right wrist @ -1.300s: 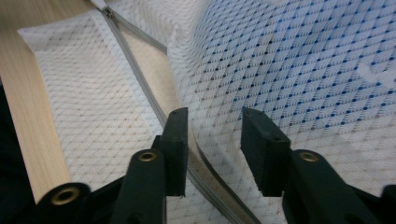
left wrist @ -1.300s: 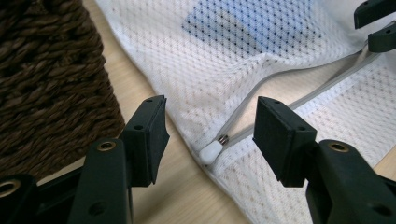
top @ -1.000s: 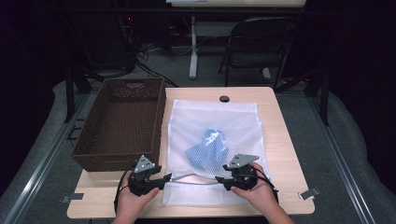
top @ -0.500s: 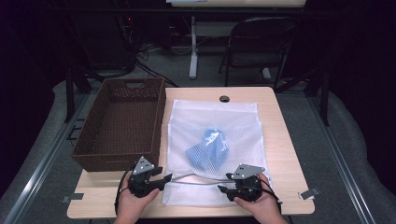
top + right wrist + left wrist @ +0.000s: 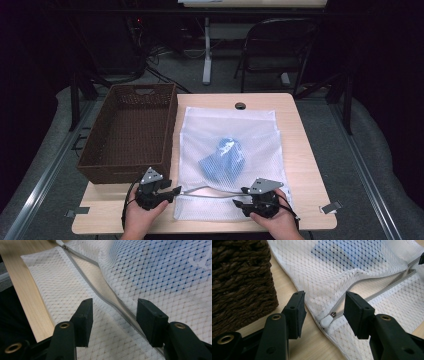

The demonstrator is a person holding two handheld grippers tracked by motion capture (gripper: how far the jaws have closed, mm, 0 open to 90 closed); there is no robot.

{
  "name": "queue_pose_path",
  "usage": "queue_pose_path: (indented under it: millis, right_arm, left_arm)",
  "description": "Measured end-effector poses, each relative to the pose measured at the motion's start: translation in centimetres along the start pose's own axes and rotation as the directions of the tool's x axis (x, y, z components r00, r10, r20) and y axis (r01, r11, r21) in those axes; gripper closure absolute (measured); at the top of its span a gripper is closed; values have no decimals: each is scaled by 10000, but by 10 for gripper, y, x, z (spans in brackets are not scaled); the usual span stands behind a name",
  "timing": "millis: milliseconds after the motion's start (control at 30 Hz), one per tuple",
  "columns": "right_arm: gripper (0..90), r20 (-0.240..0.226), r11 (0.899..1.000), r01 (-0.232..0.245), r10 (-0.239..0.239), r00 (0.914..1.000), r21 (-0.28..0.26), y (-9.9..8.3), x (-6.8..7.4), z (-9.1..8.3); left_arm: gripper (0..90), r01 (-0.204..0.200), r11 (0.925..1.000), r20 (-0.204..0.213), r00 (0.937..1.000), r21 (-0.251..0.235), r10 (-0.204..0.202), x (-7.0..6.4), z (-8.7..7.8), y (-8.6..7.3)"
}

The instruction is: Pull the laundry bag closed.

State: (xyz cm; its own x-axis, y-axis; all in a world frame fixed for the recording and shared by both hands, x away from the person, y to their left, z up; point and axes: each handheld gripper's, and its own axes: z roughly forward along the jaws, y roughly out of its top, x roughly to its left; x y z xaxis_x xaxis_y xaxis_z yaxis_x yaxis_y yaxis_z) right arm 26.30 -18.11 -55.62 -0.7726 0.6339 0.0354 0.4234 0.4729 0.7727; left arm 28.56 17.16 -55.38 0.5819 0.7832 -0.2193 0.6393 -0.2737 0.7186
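1. Fingers [image 5: 296, 312] of the left gripper [image 5: 172, 191] stand spread around the zip pull [image 5: 326, 320] at the near-left corner of the mesh bag [image 5: 227, 145], not yet pinching it.
2. Right gripper [image 5: 241, 197] has drawn back toward the near counter [image 5: 300, 150] edge over the last second; its fingers [image 5: 150, 317] gape over the zip [image 5: 105, 298], holding nothing.
3. Bag lies flat beside the basket [image 5: 131, 131], blue cloth [image 5: 223, 159] inside; its mouth looks open, so zipping probably comes next.

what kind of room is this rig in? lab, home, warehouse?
Most likely a lab or workshop data-collection station, not a home. A small wooden table stands alone on grey floor in a dark room, with cables trailing by another desk's leg behind it and a folding chair. Staged props: a mesh laundry bag and wicker basket.
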Motion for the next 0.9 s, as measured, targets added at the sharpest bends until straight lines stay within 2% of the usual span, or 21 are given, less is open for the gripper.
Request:
queue_pose_path:
  millis: [200, 367, 433, 467, 600, 733, 900]
  right_arm:
    - [489, -84, 10000, 49, -49, 10000, 67, 0, 0, 4]
    - [500, -128, 9997, -211, 209, 9997, -129, -1, -3, 3]
    - [500, -99, 9996, -256, 255, 9996, -134, -1, -4, 2]
    - [500, -91, 9996, -259, 257, 9996, -144, -1, -5, 1]
    - [500, -131, 9986, -477, 474, 9988, -247, -3, -7, -1]
    - [500, -194, 9984, -499, 494, 9986, -253, -5, -8, -3]
    - [499, -270, 9968, -717, 708, 9971, -365, -6, -11, -5]
  left_arm:
    - [531, 95, 9999, 145, 9998, 134, -97, 1, 3, 1]
    - [563, 208, 9995, 387, 9990, 241, -218, 0, 4, 0]
    - [565, 114, 9992, 418, 9990, 373, -130, 0, 6, 0]
    - [566, 159, 9992, 298, 9994, 379, -170, -2, 7, 0]
    - [566, 116, 9984, 356, 9993, 556, -136, -4, 10, -1]
    - [570, 11, 9969, 367, 9993, 783, -40, -7, 13, -2]
    - [586, -73, 9956, 262, 9996, 931, 49, -10, 14, -4]
